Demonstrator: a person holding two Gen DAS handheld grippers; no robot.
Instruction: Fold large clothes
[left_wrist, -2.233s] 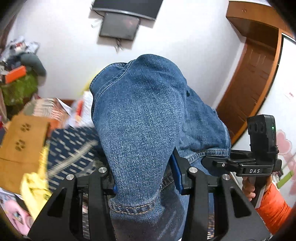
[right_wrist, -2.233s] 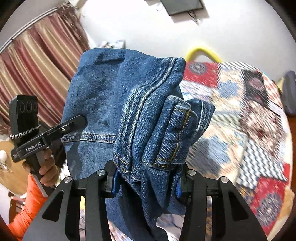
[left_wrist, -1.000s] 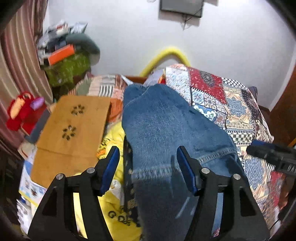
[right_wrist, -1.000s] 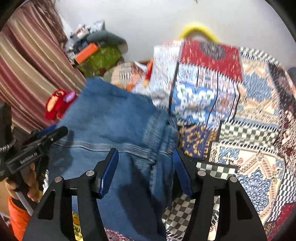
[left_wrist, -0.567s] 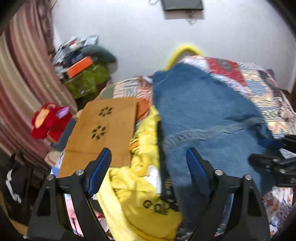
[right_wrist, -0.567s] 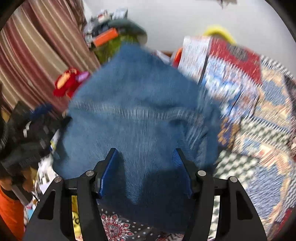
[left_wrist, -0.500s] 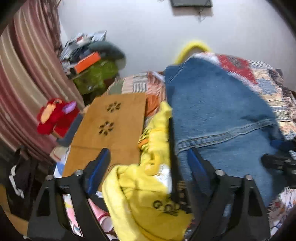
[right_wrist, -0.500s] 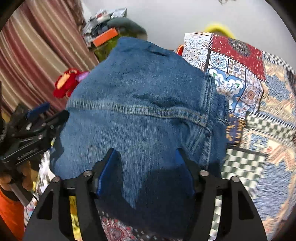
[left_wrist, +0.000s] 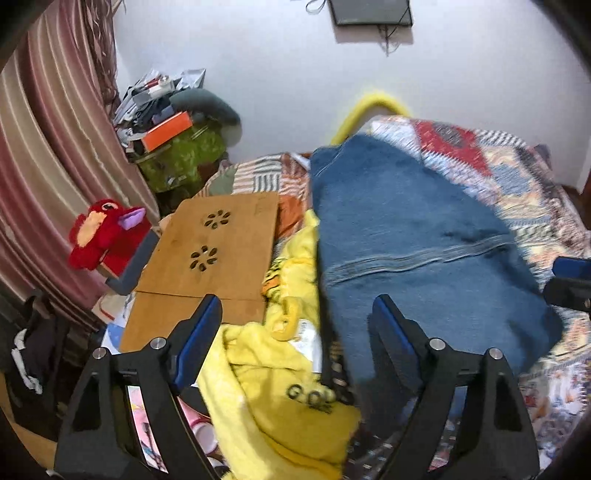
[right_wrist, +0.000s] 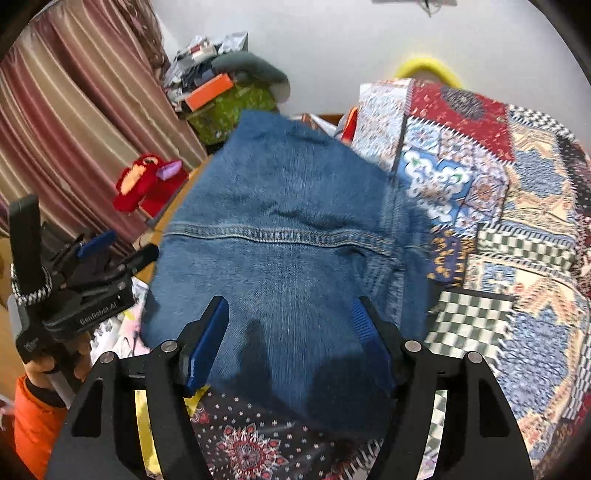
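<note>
jeans (right_wrist: 288, 240) lie folded on quilt (right_wrist: 517, 206) | left gripper (left_wrist: 295, 325) released, jaws closing, over yellow cloth (left_wrist: 273, 369) seen only there | right gripper (right_wrist: 291, 325) released over jeans; its view alone shows hand (right_wrist: 55, 363)

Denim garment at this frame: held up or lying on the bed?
Lying down: the denim garment rests flat on the patterned bedspread, no pad pressing it.

Red plush toy (left_wrist: 105, 232) beside wooden board (left_wrist: 210, 243), yellow cloth (left_wrist: 280, 387) nr patchwork quilt (right_wrist: 517, 206).
</note>
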